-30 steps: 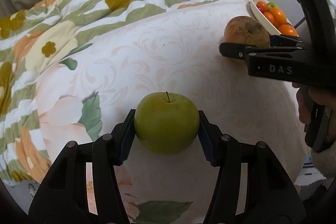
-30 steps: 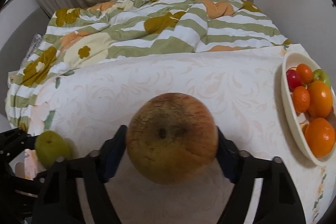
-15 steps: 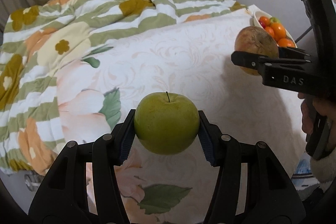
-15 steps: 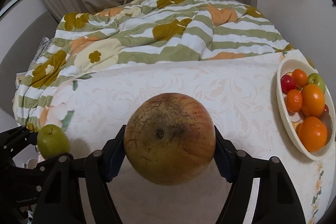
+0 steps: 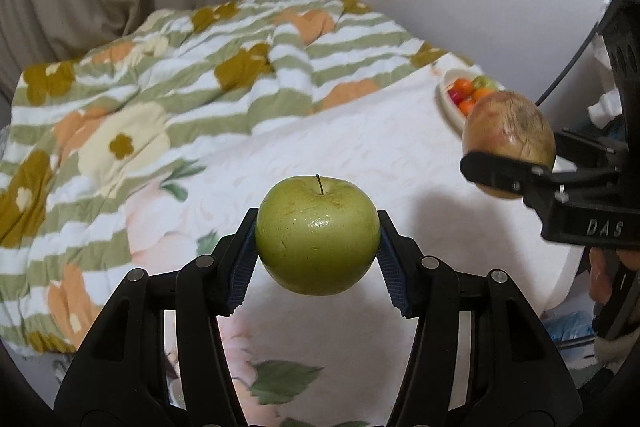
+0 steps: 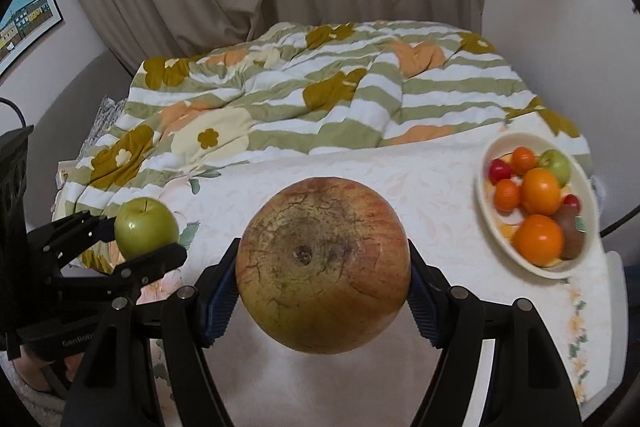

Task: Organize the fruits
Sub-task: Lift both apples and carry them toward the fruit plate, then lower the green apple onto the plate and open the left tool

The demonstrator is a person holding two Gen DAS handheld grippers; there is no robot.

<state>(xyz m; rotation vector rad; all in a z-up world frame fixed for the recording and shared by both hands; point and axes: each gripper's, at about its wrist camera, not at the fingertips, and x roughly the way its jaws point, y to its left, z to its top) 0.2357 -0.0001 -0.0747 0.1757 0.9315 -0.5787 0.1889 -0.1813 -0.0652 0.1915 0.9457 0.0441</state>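
Both fruits have risen clear of the bedcover since a second ago, when they sat low over the cloth; more curtain and wall now fill each lens.

Left wrist view: the left gripper is clamped on a round green apple with a short dark stem, its blue ribbed pads pressed to either side, the fruit held aloft over the white floral-embossed bedcover. At right, the right gripper carries a large russet, cracked-skin apple in front of the cream oval bowl of mixed fruit. A rumpled green-striped flowered quilt lies behind.

Right wrist view: the right gripper is closed on the russet apple, calyx end facing the lens. The bowl sits well apart to the right near the bedcover's edge, already holding oranges, small red fruits, a green apple and a brown kiwi-like fruit. The left gripper holds the green apple at far left.

Judged from this, the step is carrying both fruits to the bowl. It would go best one at a time, russet apple first since it is nearer, lowered into the open spot before release; the bowl is crowded and round fruit may roll out.
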